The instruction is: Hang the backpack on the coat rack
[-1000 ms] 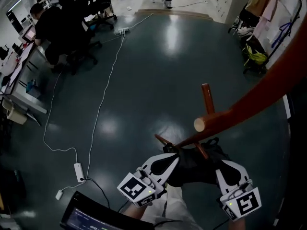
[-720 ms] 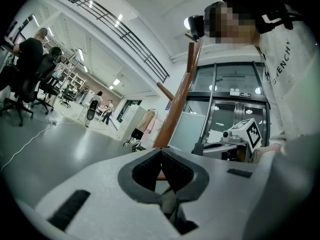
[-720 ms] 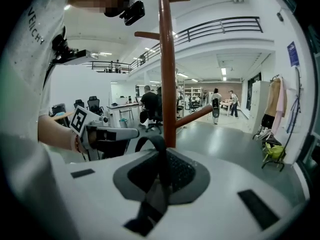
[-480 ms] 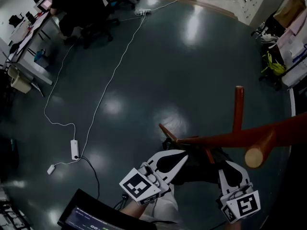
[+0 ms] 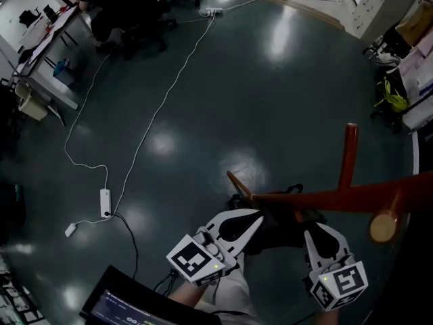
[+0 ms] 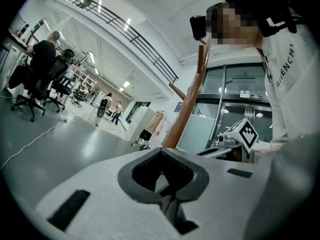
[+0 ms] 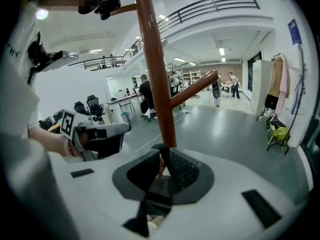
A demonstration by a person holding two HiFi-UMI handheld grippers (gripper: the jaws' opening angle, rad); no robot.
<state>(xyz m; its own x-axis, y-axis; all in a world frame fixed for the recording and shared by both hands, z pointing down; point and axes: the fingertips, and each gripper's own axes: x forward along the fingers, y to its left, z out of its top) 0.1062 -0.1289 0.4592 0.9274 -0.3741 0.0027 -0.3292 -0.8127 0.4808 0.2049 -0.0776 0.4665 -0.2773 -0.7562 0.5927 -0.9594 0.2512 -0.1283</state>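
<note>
Now your left tongs [image 5: 249, 220] and right tongs [image 5: 312, 230] each pinch the black backpack [image 5: 277, 234] close against the brown coat rack [image 5: 318, 198]

white cable [image 5: 145, 141] across floor [image 5: 270, 100] | power strip [image 5: 105, 202] on cable | person [image 5: 128, 2] seated by desk [image 5: 47, 80]

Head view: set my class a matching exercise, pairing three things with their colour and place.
Things:
1. coat rack
2. backpack
3. power strip

Descriptions:
A. white, lying on the floor at the left
B. black, between the left gripper and the right gripper
C. reddish-brown, with pegs sticking out

Pairs: 1-C, 2-B, 3-A
</note>
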